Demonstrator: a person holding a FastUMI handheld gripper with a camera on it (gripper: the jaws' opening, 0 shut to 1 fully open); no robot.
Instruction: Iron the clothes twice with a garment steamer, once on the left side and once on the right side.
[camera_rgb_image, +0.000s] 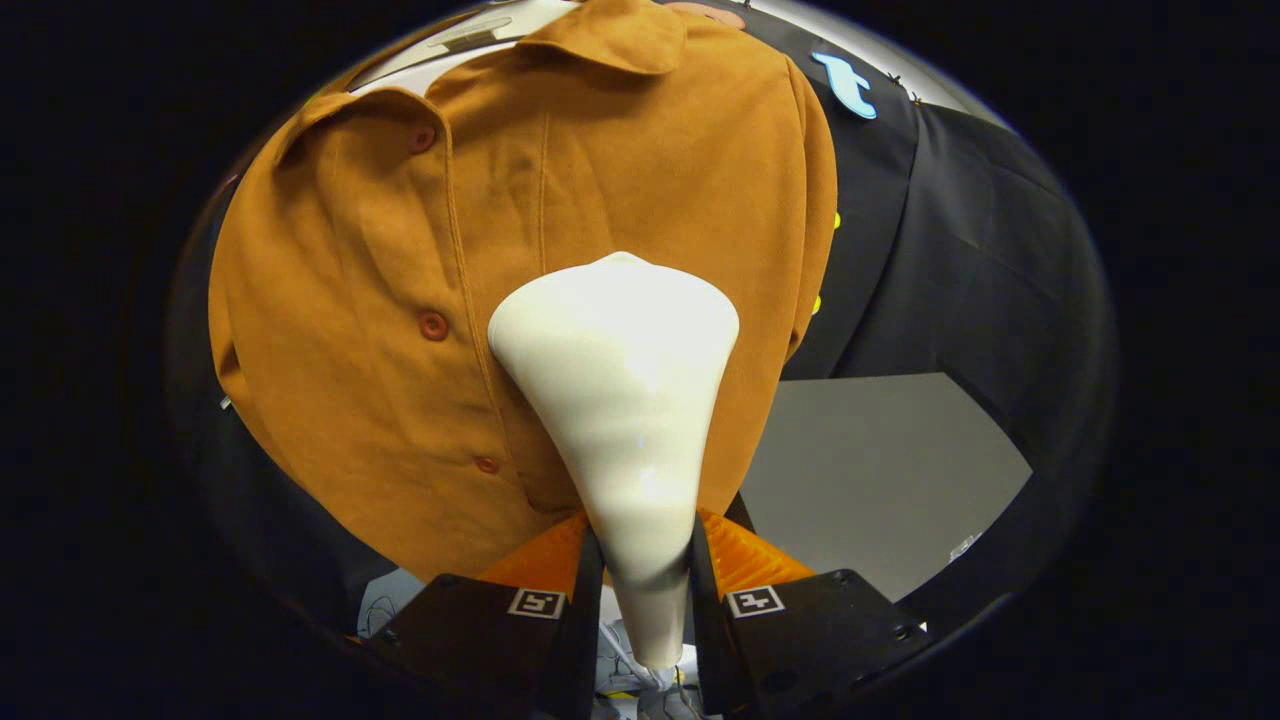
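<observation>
A rust-orange buttoned shirt (400, 300) hangs upright in front of me, its collar at the top and a row of buttons running down its middle. A white cone-shaped garment steamer (620, 400) stands between my fingers, and my gripper (645, 570) is shut on its narrow handle. The steamer's wide head points at the shirt and rests against the fabric just right of the button row, about mid-height. Whether the head presses into the cloth cannot be told.
Black cloth wall (960, 260) hangs behind and to the right of the shirt. A grey floor panel (880, 470) lies below it on the right. White cables (630, 670) trail under the steamer's handle.
</observation>
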